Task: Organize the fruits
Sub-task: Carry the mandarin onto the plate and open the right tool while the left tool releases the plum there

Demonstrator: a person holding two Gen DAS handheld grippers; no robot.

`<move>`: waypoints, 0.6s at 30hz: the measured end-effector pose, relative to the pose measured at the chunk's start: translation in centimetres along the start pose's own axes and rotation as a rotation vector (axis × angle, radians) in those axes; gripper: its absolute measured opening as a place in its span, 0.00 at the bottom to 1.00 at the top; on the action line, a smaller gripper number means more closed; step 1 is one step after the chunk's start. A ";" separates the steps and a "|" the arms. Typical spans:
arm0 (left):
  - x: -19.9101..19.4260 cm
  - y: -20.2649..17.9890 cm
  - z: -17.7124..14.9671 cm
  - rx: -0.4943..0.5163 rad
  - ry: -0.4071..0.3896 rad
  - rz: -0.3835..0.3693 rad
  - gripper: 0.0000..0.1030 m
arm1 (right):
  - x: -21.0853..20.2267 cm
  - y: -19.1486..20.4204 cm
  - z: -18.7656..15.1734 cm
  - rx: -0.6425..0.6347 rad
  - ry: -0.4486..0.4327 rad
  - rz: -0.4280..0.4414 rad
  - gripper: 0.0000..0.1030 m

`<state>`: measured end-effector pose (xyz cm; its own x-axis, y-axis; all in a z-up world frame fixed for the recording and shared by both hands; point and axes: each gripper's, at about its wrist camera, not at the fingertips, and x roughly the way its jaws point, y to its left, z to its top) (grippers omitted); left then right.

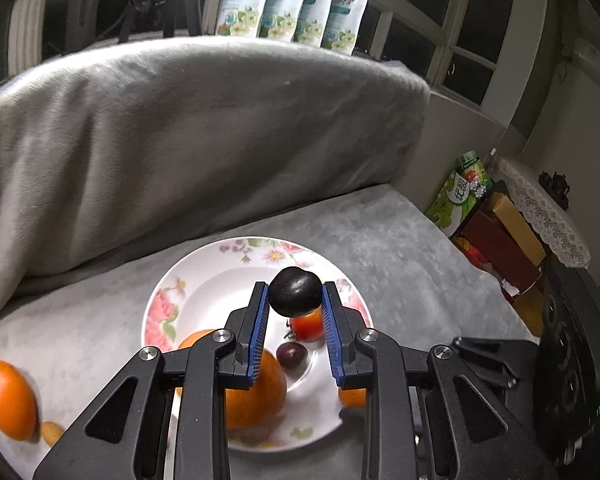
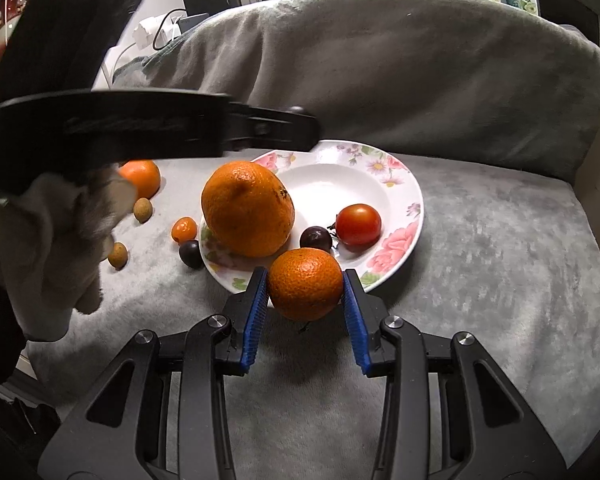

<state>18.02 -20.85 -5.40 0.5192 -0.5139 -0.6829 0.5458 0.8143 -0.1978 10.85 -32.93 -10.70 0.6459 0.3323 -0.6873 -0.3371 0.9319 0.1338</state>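
My left gripper (image 1: pixel 295 298) is shut on a dark plum (image 1: pixel 295 295) and holds it above the floral plate (image 1: pixel 188 300). On the plate lie a big orange (image 1: pixel 256 396), a red tomato (image 1: pixel 308 326) and a dark grape (image 1: pixel 292 354). My right gripper (image 2: pixel 305 286) is shut on a small mandarin (image 2: pixel 305 283) just over the plate's (image 2: pixel 396 256) near rim. In the right wrist view the big orange (image 2: pixel 247 208), the tomato (image 2: pixel 358 224) and the grape (image 2: pixel 316 238) sit on the plate. The left gripper's body (image 2: pixel 140 128) passes above the plate's far left side.
Loose on the grey cover left of the plate lie an orange (image 2: pixel 142 178), a kumquat (image 2: pixel 184 229), a dark plum (image 2: pixel 191 254) and two small tan fruits (image 2: pixel 143 210). A gloved hand (image 2: pixel 40 248) fills the left. A grey sofa back (image 1: pixel 180 140) rises behind; boxes (image 1: pixel 500 240) stand right.
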 end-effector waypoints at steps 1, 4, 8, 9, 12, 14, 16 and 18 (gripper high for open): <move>0.3 0.0 0.1 0.002 0.005 0.008 0.24 | 0.1 0.1 0.0 -0.004 -0.001 -0.001 0.38; 0.9 -0.2 0.2 0.014 0.012 0.021 0.24 | 0.2 0.2 0.1 -0.011 -0.001 0.003 0.38; 1.1 -0.2 0.2 0.020 0.016 0.031 0.24 | 0.2 0.3 0.2 -0.018 -0.006 0.003 0.38; 1.2 -0.1 0.2 0.020 0.017 0.032 0.24 | 0.2 0.3 0.2 -0.020 -0.007 0.002 0.38; 1.3 0.0 0.2 0.017 0.020 0.034 0.24 | 0.0 0.4 0.2 -0.024 -0.011 -0.005 0.38; 1.3 0.0 0.2 0.017 0.022 0.038 0.24 | 0.0 0.5 0.1 -0.025 -0.012 -0.008 0.38; 1.4 -0.1 0.2 0.018 0.024 0.037 0.24 | -0.1 0.6 0.1 -0.028 -0.011 -0.011 0.38; 1.5 -0.1 0.2 0.019 0.026 0.037 0.24 | 0.0 0.8 0.1 -0.032 -0.010 -0.016 0.38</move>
<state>18.88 -21.69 -6.25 0.5226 -0.4759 -0.7074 0.5386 0.8275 -0.1587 10.65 -32.21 -10.47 0.6583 0.3188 -0.6820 -0.3485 0.9321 0.0993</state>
